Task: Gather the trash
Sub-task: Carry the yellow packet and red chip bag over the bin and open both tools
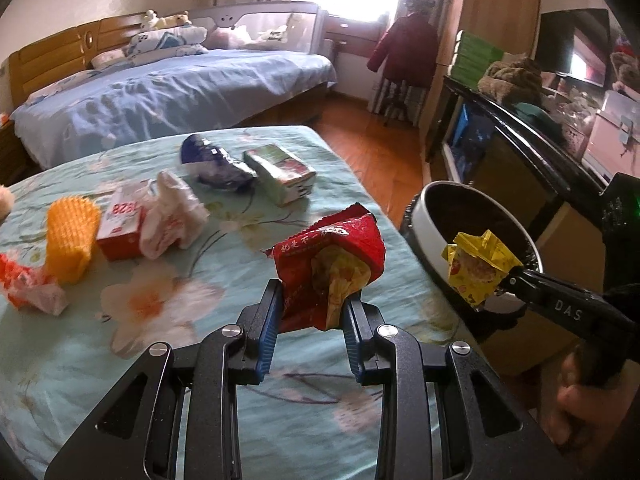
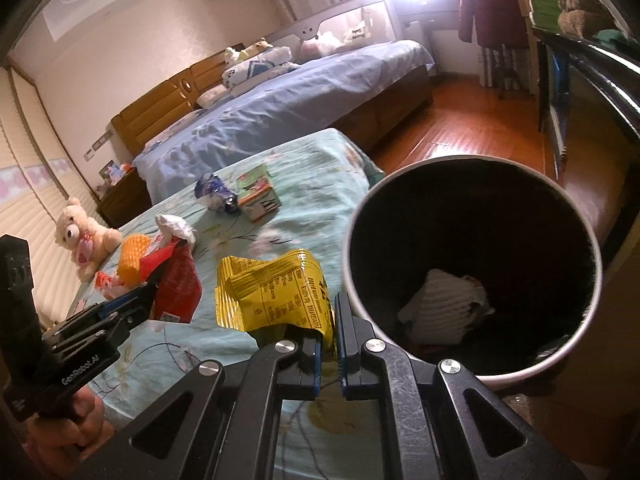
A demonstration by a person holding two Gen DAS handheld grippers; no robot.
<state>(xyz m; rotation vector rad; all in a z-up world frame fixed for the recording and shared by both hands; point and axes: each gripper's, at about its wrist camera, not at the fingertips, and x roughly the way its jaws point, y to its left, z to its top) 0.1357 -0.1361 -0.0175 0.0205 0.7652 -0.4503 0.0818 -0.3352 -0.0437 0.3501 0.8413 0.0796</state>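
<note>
My left gripper is shut on a red snack wrapper and holds it above the floral bedspread; it also shows in the right wrist view. My right gripper is shut on a yellow snack wrapper beside the rim of the white trash bin. In the left wrist view the yellow wrapper hangs over the bin. White crumpled trash lies in the bin.
On the bedspread lie a green carton, a blue wrapper, white crumpled plastic, a red-white box, a yellow foam net and an orange-white wrapper. A teddy bear sits at the left. A dark cabinet stands right.
</note>
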